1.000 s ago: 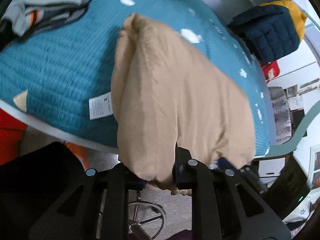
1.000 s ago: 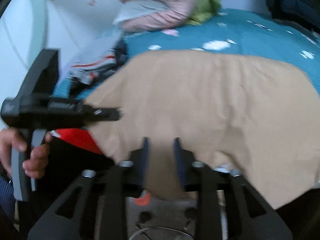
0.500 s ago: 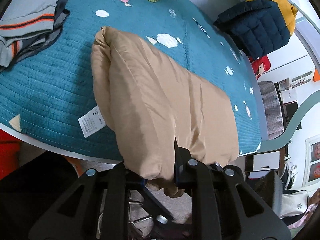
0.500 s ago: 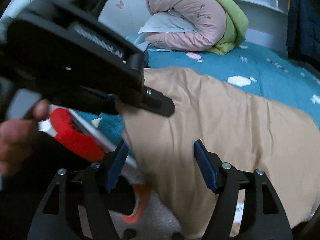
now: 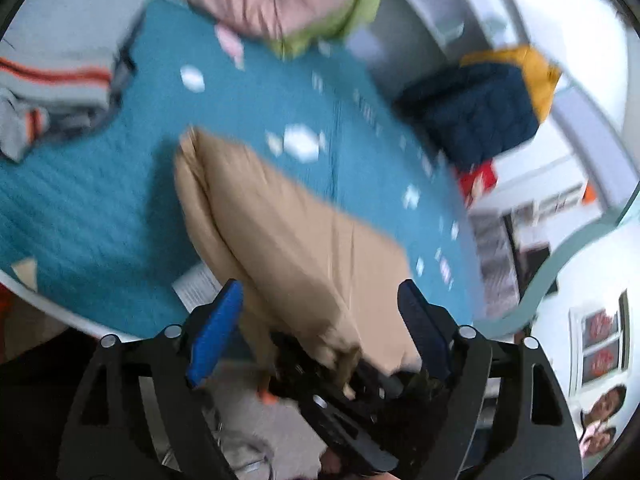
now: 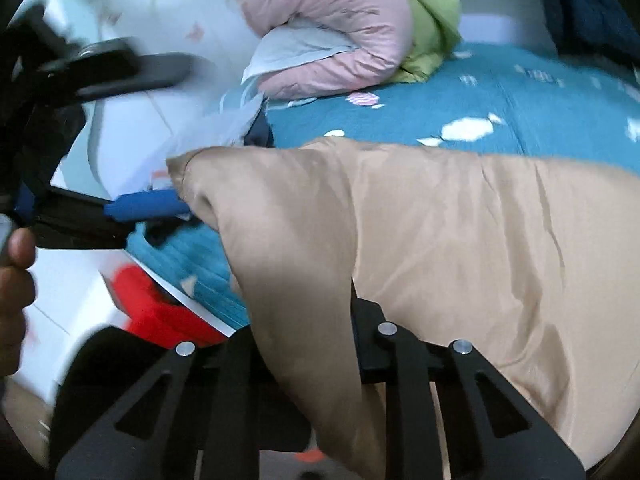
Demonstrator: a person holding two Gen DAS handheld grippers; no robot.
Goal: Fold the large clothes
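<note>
While left tongs (image 5: 320, 312) gape empty, right tongs (image 6: 304, 320) pinching tan garment (image 6: 460, 248): mid-fold; regrip far edge next.

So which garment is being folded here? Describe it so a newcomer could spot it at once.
Start from the teal quilted bed cover with white shapes. On its near edge, hanging partly over the side, lies the tan garment, plain, smooth and slightly shiny. The striped grey clothes, the pink and green bedding roll and the navy and yellow jacket lie farther off; only the tan one is in the right tool.
</note>
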